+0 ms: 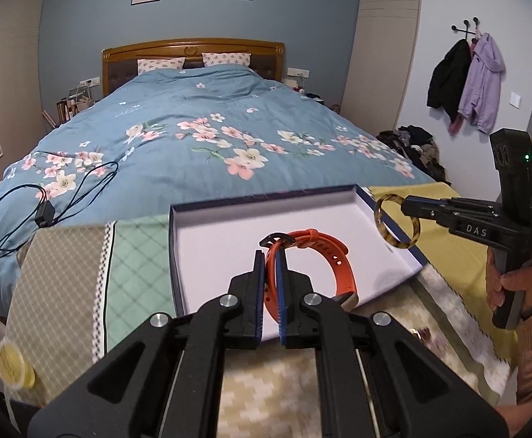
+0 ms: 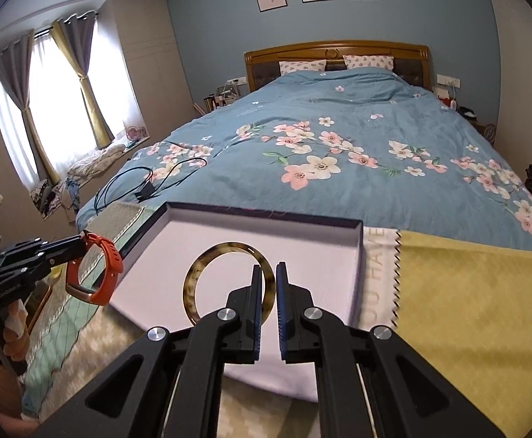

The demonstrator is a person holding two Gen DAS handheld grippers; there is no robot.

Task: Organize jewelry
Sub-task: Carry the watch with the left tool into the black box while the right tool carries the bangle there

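Left gripper pinching an orange watch strap, jaws pressed on the band near its black buckle, strap hanging over the white floor of an open box. Rubbery strap, ridged and perforated, with a metallic end piece at the bottom; from the right wrist view, strap held beyond the box's left wall, over green quilted cloth. Right gripper clamped on a tortoiseshell bangle, jaws nearly together with the glossy mottled ring between them, bangle held above the box interior; in the left wrist view, bangle over the box's right wall. "DAS" readable in raised letters on the right gripper's body; small white lettering on the left gripper's body in the right view, too blurred to read. Box shallow, rectangular, dark-walled, pale inside. Yellow textured cloth beside it with a zigzag-cut edge, next to a white strip printed with partly cut-off letters, "HAVE" legible. Cloth swatches in beige, green and herringbone beneath, near edges blurred. Floral blue duvet behind, black cable coiled on it. Yellow round object at lower left, unclear.
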